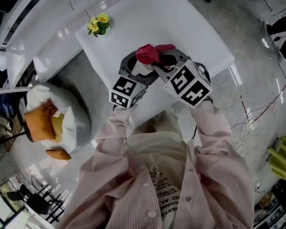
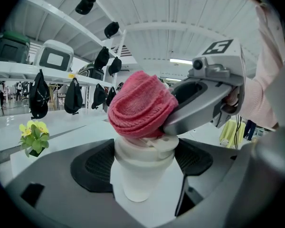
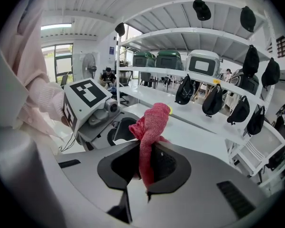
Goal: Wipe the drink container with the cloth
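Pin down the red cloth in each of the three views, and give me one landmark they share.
Head view: red cloth top centre, over the white table.
Left gripper view: centre, red cloth atop the white cup.
Right gripper view: centre, red cloth pinched between the jaws.
Shared landmark: the white table, in all three.

You have open table (image 1: pixel 195 32) toward the upper right; the flowers (image 1: pixel 98 25) stand at upper left, well apart from the cup (image 2: pixel 141 172).

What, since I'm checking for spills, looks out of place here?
Nothing stands out: the left gripper holds the white cup, lid on, the right gripper presses the red cloth on top; no spill shows.
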`<move>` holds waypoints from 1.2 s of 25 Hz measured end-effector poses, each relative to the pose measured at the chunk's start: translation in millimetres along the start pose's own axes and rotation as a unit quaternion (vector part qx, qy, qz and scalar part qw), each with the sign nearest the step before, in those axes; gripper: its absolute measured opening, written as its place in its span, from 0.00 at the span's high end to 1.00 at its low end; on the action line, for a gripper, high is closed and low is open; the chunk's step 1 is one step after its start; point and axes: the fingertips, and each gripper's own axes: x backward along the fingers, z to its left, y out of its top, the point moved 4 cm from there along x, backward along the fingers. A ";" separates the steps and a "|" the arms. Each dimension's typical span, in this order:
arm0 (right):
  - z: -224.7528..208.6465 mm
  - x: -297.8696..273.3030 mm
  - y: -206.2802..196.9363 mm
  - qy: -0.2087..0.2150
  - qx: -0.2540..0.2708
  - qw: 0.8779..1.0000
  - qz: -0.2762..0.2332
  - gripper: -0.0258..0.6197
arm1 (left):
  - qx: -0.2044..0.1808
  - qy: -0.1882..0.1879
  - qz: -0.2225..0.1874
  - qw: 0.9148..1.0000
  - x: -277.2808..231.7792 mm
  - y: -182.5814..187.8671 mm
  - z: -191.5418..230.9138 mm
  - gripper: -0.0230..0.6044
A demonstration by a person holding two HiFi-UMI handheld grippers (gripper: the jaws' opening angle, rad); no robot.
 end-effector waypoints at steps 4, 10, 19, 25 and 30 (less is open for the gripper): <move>1.7 2.6 -1.9 0.000 -0.004 1.000 0.003 0.90 | -0.001 -0.002 0.005 1.000 0.0 -2.2 0.3 0.35; 3.8 6.4 -3.9 -0.001 -0.008 1.000 0.005 0.90 | 0.000 -0.003 0.005 1.000 -0.5 -2.9 0.7 0.35; 9.4 14.2 -7.2 0.008 -0.025 1.000 0.005 0.90 | 0.002 -0.005 0.002 1.000 -0.6 -2.4 1.9 0.35; 14.0 21.9 -11.5 0.011 -0.039 0.999 0.001 0.90 | 0.009 -0.004 0.002 1.000 -0.2 -1.0 -1.4 0.35; 17.2 27.2 -16.6 0.010 -0.061 0.998 -0.011 0.90 | 0.005 -0.005 -0.002 1.000 -0.1 -1.5 -1.4 0.35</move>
